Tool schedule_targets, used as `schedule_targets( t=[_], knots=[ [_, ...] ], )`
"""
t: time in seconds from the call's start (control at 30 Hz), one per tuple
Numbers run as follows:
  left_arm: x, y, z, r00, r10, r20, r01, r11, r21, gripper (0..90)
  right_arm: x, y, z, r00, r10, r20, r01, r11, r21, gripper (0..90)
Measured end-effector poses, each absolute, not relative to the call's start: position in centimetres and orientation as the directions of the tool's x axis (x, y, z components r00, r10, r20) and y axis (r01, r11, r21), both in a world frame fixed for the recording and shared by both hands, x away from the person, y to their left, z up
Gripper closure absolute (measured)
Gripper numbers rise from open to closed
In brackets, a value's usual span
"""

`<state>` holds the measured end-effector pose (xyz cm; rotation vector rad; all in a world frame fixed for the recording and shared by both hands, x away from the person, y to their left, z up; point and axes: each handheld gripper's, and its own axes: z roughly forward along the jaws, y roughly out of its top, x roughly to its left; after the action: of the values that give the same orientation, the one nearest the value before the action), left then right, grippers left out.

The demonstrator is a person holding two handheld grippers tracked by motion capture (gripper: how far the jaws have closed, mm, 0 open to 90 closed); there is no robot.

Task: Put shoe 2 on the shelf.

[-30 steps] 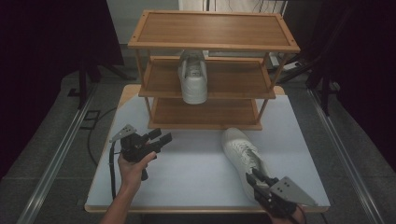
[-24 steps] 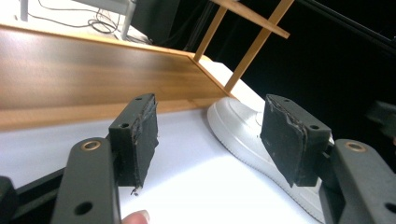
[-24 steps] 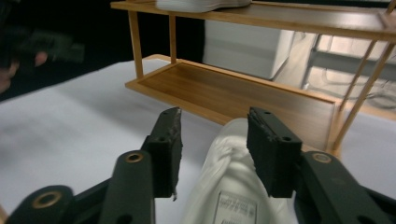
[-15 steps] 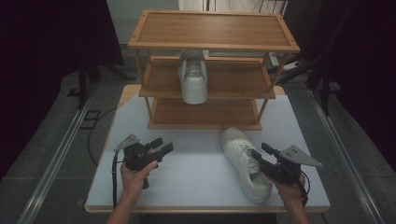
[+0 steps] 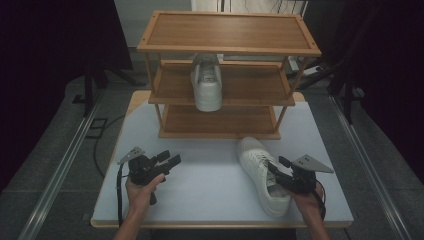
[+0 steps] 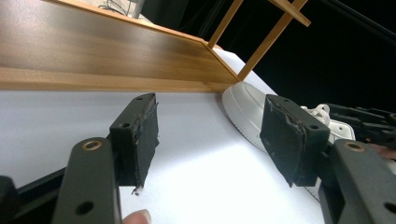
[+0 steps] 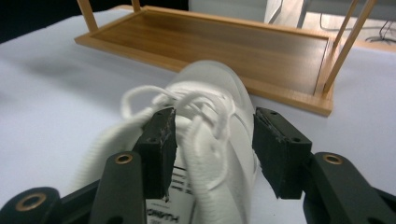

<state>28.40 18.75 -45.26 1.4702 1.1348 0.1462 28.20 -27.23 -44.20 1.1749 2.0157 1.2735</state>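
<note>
Two white shoes in play. One shoe (image 5: pixel 207 85) already on rack (image 5: pixel 227 47) middle shelf, toe toward person. Second shoe (image 5: pixel 262 172) on table (image 5: pixel 210 185), front of rack, toe toward bottom shelf. Right gripper (image 7: pixel 212 144) fingers spread, straddling laces and tongue side, not clenched yet. Left gripper (image 5: pixel 167 160) fingers released, empty, above table well left of shoe. Judgement: roughly half done; second shoe yet to be grasped, lifted, shelved beside first.

Rack (image 5: pixel 227 35): wood, smooth satin grain. Shoe (image 7: pixel 210 116): white, smooth leather-like upper, cloth laces. Counter (image 5: pixel 210 185): matt pale. Gripper pads (image 6: pixel 142 135): rough black.
</note>
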Motion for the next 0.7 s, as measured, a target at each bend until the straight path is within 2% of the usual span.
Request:
schedule_targets(
  t=[0.2, 0.37, 0.47, 0.5, 0.53, 0.57, 0.6, 0.7],
  knots=[
    [28.3, 18.4, -45.3, 0.52, 0.692, -0.5, 0.547, 0.179, 0.818, 36.5, 29.3, -27.3, -44.9, -0.535, 0.843, 0.059, 0.447, 0.223, 0.866, 49.9],
    [28.3, 18.2, -45.3, 0.522, 0.692, -0.499, 0.548, 0.177, 0.818, 36.5, 29.7, -27.2, -45.1, -0.53, 0.845, 0.069, 0.484, 0.235, 0.843, 53.7],
    [28.4, 18.2, -45.4, 0.517, 0.689, -0.508, 0.553, 0.185, 0.813, 36.6, 29.9, -27.2, -45.3, -0.524, 0.848, 0.077, 0.483, 0.222, 0.847, 62.7],
    [28.4, 18.2, -45.4, 0.517, 0.689, -0.508, 0.553, 0.185, 0.813, 36.7, 29.9, -27.2, -45.3, -0.524, 0.848, 0.077, 0.483, 0.222, 0.847, 62.7],
    [28.4, 18.3, -45.4, 0.516, 0.687, -0.511, 0.554, 0.187, 0.811, 36.7, 29.8, -27.2, -45.3, -0.518, 0.852, 0.071, 0.476, 0.219, 0.852, 70.2],
    [28.4, 18.3, -45.4, 0.516, 0.687, -0.511, 0.554, 0.187, 0.811, 36.8, 29.8, -27.2, -45.3, -0.518, 0.852, 0.071, 0.476, 0.219, 0.852, 70.2],
    [28.4, 18.4, -45.4, 0.514, 0.686, -0.515, 0.556, 0.191, 0.809, 36.8, 29.7, -27.3, -45.3, -0.508, 0.859, 0.069, 0.472, 0.21, 0.856, 76.7],
    [28.4, 18.4, -45.4, 0.513, 0.685, -0.517, 0.555, 0.194, 0.809, 36.8, 29.6, -27.2, -45.3, -0.497, 0.866, 0.06, 0.463, 0.207, 0.862, 82.0]
  ],
)
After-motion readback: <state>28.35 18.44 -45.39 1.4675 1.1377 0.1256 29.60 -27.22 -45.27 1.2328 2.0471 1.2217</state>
